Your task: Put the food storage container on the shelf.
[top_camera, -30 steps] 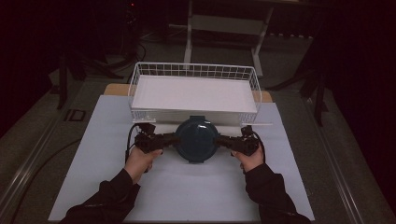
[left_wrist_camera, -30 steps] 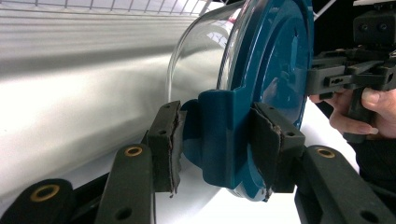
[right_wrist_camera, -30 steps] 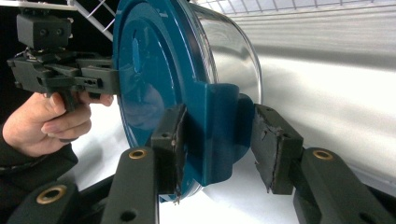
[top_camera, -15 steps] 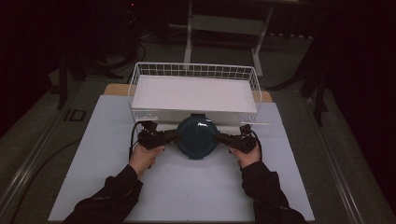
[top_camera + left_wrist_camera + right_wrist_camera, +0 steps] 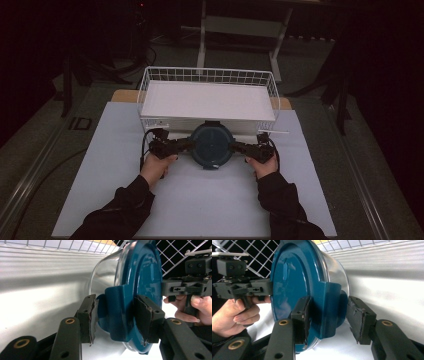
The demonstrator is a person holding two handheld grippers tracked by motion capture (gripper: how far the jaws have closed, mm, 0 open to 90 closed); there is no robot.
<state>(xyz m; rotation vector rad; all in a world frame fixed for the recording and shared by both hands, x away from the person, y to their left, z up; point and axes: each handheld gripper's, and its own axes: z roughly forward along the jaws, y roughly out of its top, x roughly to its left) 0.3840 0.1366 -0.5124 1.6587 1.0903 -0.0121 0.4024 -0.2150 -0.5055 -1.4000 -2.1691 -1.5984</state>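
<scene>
A round container with a teal lid [image 5: 212, 145] over a clear glass bowl [image 5: 102, 277] hangs between my two grippers, just in front of the wire basket. My left gripper [image 5: 187, 145] is shut on the lid's left side tab [image 5: 117, 312], with a pad on each face of it. On the opposite side, my right gripper [image 5: 236, 146] is shut on the other tab [image 5: 327, 310]. In the high view the container overlaps the basket's front wall. In the left gripper view the right gripper [image 5: 190, 287] shows past the lid. The right gripper view shows the left gripper [image 5: 239, 287] the same way.
A white wire basket [image 5: 207, 71] with a white floor stands at the back of the table, close behind the container. A pale mat [image 5: 200, 200] covers the table in front of me. Dark stands and cables lie on the floor beyond.
Both hands and the container have moved a little away from me, toward the basket. The grip on both tabs has stayed the same.
</scene>
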